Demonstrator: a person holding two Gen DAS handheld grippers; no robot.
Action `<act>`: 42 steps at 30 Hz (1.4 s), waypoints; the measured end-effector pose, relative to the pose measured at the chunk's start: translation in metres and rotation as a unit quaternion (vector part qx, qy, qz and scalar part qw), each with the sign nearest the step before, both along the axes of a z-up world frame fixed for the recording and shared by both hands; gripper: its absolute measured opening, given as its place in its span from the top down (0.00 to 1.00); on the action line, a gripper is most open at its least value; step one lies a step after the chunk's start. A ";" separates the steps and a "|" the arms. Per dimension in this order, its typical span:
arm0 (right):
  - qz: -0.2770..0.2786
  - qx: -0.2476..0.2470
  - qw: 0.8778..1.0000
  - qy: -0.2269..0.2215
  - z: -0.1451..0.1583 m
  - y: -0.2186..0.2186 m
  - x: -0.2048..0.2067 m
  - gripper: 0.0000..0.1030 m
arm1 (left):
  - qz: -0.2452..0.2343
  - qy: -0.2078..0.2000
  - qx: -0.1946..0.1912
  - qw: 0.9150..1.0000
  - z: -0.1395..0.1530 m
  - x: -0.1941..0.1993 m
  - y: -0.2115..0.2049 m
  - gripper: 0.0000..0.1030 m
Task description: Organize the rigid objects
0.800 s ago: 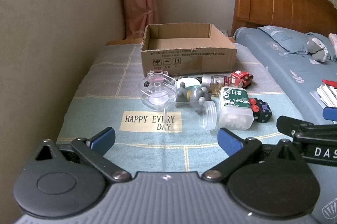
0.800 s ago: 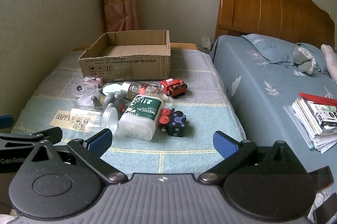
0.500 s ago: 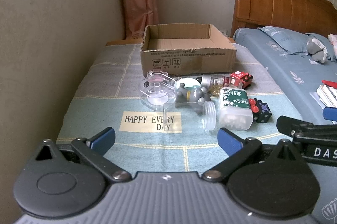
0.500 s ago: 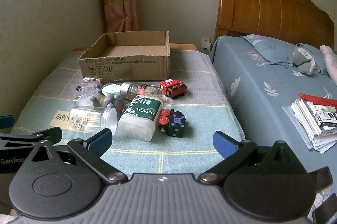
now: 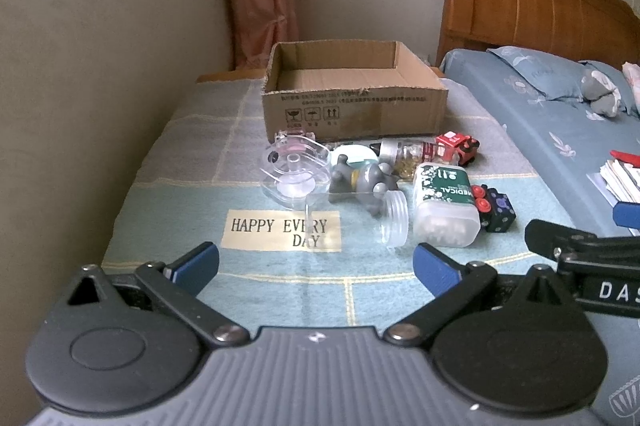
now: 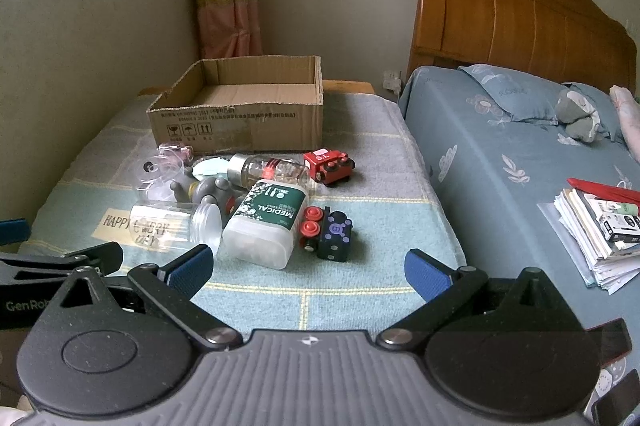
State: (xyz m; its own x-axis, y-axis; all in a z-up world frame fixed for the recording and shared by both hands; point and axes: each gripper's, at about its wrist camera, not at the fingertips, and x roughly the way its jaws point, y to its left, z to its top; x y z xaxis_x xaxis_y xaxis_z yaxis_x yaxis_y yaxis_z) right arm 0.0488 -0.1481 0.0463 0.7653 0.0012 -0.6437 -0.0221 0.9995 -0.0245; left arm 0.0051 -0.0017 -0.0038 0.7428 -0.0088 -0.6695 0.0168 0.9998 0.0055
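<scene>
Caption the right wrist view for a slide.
Open right hand-held gripper faces a white green-labelled MEDICAL bottle, red toy truck and empty brown cardboard box on a checked blanket.

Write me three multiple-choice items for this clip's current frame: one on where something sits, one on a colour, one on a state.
1. Where is the cardboard box relative to the pile of small objects?
A. Beyond the pile, farther from the grippers
B. On the blue bed
C. Between the pile and the grippers

2. What colour is the label on the MEDICAL container?
A. Yellow
B. Green
C. Pink

3. What state is the right gripper in?
A. Shut on the red toy car
B. Shut on nothing
C. Open and holding nothing

Answers:
1. A: the box stands behind the clutter on the checked blanket.
2. B: white lettering sits on a dark green label.
3. C: both blue pads stand wide apart over bare blanket, like the left gripper.
</scene>
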 end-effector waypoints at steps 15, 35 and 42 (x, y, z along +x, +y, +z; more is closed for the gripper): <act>0.063 -0.011 0.997 -0.032 -0.005 -0.007 0.009 0.00 | -0.052 -0.004 -0.009 0.999 -0.007 0.020 0.001 0.01; 0.076 0.010 0.997 0.017 -0.067 -0.043 0.048 0.00 | -0.124 0.033 0.038 0.991 -0.058 0.094 -0.025 0.01; 0.076 0.003 0.996 0.045 -0.085 -0.049 0.063 0.00 | -0.110 0.053 0.029 0.992 -0.069 0.097 -0.005 0.01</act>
